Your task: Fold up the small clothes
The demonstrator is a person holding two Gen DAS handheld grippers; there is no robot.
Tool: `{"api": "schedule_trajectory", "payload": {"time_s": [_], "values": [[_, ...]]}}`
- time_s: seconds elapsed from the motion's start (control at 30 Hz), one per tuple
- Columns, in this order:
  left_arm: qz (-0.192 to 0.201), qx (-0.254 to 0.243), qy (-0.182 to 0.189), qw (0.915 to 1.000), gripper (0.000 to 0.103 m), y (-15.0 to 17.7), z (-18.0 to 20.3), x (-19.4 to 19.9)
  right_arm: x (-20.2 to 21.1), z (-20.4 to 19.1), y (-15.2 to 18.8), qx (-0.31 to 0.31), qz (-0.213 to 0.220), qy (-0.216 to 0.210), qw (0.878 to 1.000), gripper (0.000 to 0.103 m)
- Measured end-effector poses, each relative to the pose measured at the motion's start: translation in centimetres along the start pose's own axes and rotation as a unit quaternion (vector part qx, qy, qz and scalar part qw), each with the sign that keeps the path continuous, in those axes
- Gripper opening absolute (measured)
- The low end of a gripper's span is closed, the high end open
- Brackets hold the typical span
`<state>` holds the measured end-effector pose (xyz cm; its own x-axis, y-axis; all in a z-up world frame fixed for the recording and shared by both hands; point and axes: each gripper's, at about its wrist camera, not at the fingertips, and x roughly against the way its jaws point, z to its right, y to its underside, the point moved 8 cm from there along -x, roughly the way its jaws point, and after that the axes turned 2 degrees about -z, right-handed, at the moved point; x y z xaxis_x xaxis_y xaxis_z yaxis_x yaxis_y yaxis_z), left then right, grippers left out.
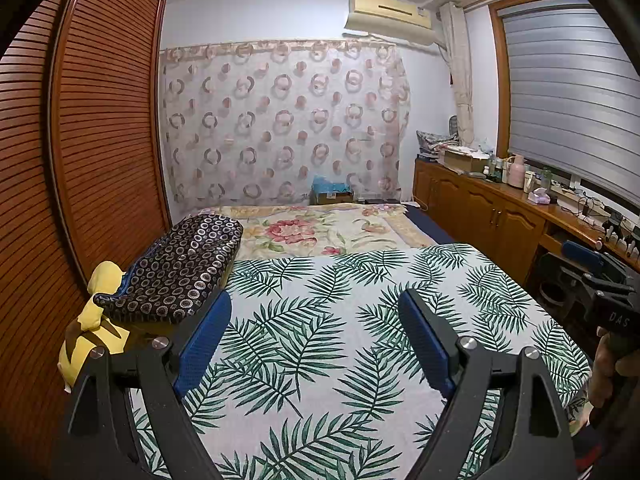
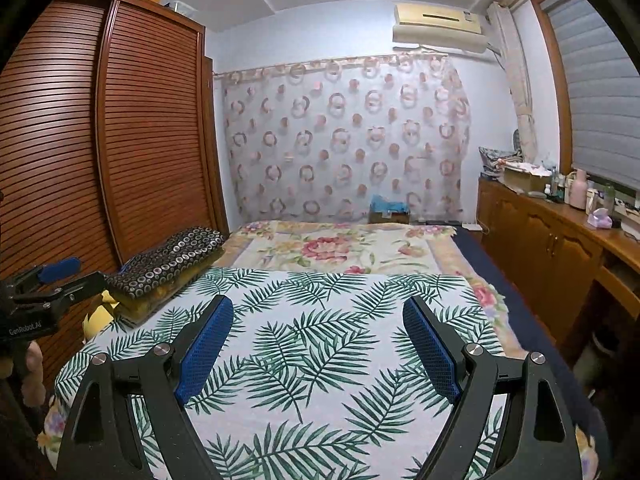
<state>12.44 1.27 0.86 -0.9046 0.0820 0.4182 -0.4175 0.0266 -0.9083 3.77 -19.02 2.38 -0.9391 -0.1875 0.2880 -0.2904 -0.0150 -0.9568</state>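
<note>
left hand-held gripper [image 1: 315, 322] jaws wide, tilted slightly down, right hand-held gripper [image 2: 318, 326] alike

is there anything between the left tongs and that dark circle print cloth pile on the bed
Nothing visible stands in the way. The left tongs are open and empty over the leaf-print sheet, and the dark circle-print cloth pile lies up and to the left of them beside the wardrobe, with only bare sheet between. A yellow cloth sits beside the pile, not across the path.

Folded clothes [image 1: 184, 264] at bed's [image 1: 320, 320] left edge, wardrobe [image 1: 100, 120] behind, cabinets [image 1: 480, 208] right
</note>
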Motion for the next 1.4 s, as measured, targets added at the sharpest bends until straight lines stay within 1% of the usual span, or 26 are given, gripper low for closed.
{"api": "schedule_trajectory", "payload": {"time_s": [1.4], "values": [[0.005, 0.003, -0.003, 1.0000, 0.086, -0.15, -0.53, 0.40, -0.70, 0.72, -0.06, 0.000, 0.000, -0.003, 1.000, 0.088]]}}
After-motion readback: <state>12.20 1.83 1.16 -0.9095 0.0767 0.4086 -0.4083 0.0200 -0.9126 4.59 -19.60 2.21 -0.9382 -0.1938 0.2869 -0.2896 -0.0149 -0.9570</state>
